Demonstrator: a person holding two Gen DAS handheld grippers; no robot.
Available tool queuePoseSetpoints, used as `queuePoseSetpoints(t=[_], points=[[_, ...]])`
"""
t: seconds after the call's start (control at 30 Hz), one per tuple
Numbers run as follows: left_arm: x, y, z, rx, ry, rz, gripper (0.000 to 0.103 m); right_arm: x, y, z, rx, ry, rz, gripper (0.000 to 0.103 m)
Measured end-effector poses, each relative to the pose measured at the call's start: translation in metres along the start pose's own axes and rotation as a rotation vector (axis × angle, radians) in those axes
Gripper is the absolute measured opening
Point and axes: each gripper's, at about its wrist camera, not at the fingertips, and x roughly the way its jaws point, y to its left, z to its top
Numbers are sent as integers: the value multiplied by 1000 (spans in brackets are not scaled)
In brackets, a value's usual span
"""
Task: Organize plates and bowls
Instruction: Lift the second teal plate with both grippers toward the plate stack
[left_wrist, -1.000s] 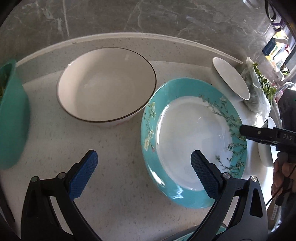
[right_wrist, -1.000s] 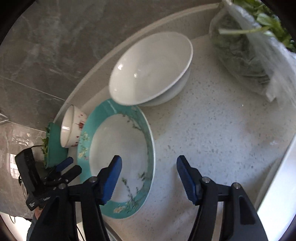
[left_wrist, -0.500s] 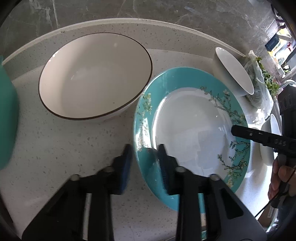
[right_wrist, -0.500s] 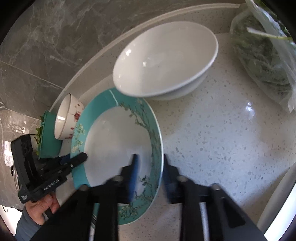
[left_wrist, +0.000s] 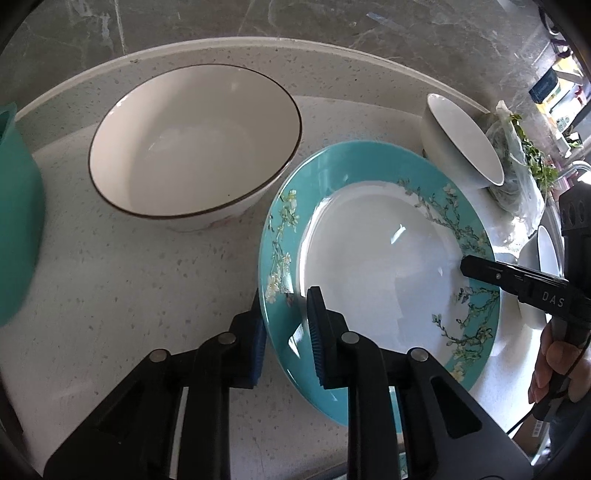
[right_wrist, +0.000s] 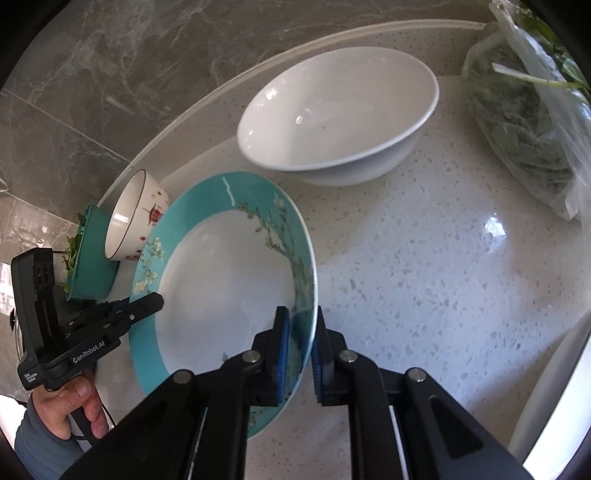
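Left claw (left_wrist: 286, 325) and right claw (right_wrist: 298, 341) pinch opposite rims of the teal floral plate (left_wrist: 369, 258), bare table (left_wrist: 129, 295) at 9 o'clock.

Both rigs are matte black plastic with ribbed blue pads and silver pivot screws. The left gripper (right_wrist: 146, 308), lower left, has white "GenRobot.AI" lettering, a thin black cable and a grey sleeve (right_wrist: 27, 439).

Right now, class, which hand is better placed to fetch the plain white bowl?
Right, probably: the white bowl lies just beyond the right gripper, shut on the teal plate; the left must cross the plate.
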Motion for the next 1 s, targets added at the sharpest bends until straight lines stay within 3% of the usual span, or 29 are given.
queuePoseSetpoints(t=[0.5,1.0], points=[[-57,-12,-32,34,-84,-16,18,-36,23,-27,-36,-70,-20,13],[-160,-1,-112,92,-221,-13,19,-98,86,-90,-172,-251,-37,13]])
